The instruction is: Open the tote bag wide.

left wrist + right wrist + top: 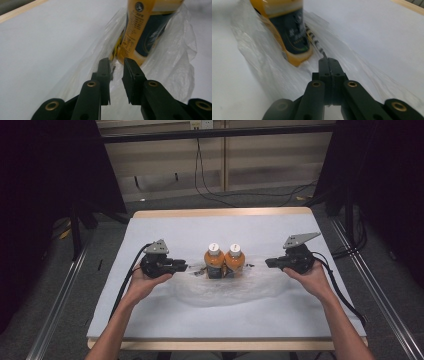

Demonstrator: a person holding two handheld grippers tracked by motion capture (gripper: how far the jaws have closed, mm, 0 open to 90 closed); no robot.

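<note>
Two orange bottles (224,261), dark labels, print unreadable, inside clear bag (172,47). Left gripper (117,65) apart; right gripper (328,60) pinching bag edge.

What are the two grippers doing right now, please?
Left gripper: open, nothing pinched between the pads.
Right gripper: shut on the plastic bag.

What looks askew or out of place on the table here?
Nothing spilled or damaged. Two orange bottles stand upright, side by side, inside a crumpled clear plastic bag that sags loosely around them on the white table cover.
</note>
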